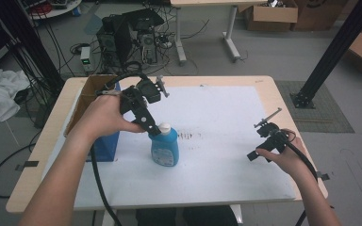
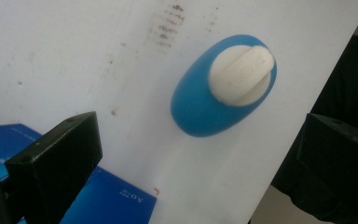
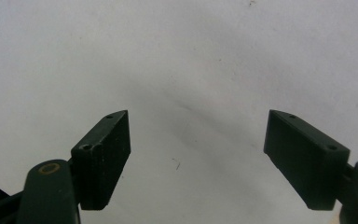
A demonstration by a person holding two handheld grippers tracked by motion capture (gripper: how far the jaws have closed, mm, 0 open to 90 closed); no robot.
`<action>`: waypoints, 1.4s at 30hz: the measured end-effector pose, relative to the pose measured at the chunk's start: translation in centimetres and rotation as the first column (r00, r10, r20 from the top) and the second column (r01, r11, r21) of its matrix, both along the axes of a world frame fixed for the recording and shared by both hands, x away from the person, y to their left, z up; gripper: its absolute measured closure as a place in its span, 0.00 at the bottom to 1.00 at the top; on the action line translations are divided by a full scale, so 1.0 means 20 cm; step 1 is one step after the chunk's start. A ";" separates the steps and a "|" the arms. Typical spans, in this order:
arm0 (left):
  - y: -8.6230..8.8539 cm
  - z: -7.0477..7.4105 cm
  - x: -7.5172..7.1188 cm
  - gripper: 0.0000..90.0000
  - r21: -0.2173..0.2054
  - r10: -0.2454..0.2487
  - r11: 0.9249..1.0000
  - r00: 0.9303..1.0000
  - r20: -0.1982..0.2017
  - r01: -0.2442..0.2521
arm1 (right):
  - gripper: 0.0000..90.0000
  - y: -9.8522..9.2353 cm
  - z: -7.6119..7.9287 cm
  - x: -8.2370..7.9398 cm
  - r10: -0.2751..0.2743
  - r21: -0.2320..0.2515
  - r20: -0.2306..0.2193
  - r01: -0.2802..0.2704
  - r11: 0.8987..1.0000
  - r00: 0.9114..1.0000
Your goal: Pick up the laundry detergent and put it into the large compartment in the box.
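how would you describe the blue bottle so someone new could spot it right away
Start at the wooden table covered by a white sheet; left of the sheet's middle, beside a dark blue box, stands the upright blue plastic bottle. The left tool hovers open right above it. Its rounded light-blue body and white cap set it apart from the flat-sided box.

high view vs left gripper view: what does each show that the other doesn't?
High view alone: both hands, the left gripper just above the bottle's cap, the right gripper apart over the white mat, and a cardboard box. Left gripper view alone: the open jaws from behind, and the cap's ridge seen from above. Both: the blue bottle with its white cap, the blue box, and the smudged marks.
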State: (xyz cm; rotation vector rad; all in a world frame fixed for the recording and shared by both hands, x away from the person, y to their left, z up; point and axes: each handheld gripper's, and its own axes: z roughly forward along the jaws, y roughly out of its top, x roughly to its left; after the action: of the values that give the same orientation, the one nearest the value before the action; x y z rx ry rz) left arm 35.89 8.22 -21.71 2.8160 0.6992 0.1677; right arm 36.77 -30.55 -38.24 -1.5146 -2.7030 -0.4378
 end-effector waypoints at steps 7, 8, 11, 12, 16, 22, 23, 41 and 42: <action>-0.05 -0.03 0.00 0.01 0.011 -0.054 0.998 0.999 -0.002 0.054 | 0.25 -0.01 0.00 0.00 -0.004 0.001 -0.001 0.004 1.000 1.000; -0.05 -0.03 0.00 0.01 0.011 -0.054 0.998 0.999 -0.002 0.054 | 0.25 -0.01 0.00 0.00 -0.004 0.001 -0.001 0.004 1.000 1.000; -0.09 -0.05 -0.01 0.01 0.023 -0.083 0.996 0.997 -0.007 0.083 | 0.25 -0.02 0.00 -0.01 -0.003 0.002 0.000 0.003 1.000 1.000; -0.09 -0.05 -0.01 0.01 0.023 -0.083 0.996 0.997 -0.007 0.083 | 0.25 -0.02 0.00 -0.01 -0.003 0.002 0.000 0.003 1.000 1.000; -0.11 -0.07 0.00 0.01 0.034 -0.095 0.995 0.995 -0.011 0.096 | 0.25 -0.02 0.00 -0.01 -0.003 0.005 0.003 0.003 1.000 1.000; -0.14 -0.13 0.00 0.01 0.058 -0.120 0.991 0.993 -0.010 0.121 | 0.25 -0.02 0.00 -0.01 -0.006 0.008 0.003 0.005 1.000 1.000; -0.15 -0.14 0.00 0.01 0.061 -0.125 0.990 0.992 -0.008 0.126 | 0.25 -0.03 -0.01 -0.01 -0.007 0.005 0.000 0.007 1.000 1.000; -0.19 -0.24 0.01 0.01 0.090 -0.149 0.985 0.989 -0.023 0.150 | 0.25 -0.03 -0.02 -0.01 -0.007 0.006 -0.001 0.007 1.000 1.000; -0.19 -0.24 0.01 0.01 0.090 -0.149 0.985 0.989 -0.023 0.150 | 0.25 -0.03 -0.02 -0.01 -0.007 0.006 -0.001 0.007 1.000 1.000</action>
State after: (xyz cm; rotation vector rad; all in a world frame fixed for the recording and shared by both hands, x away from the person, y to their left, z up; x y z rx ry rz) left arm 36.12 4.48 -26.50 2.9459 0.4918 0.1546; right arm 36.61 -31.20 -38.68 -1.5222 -2.6939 -0.4445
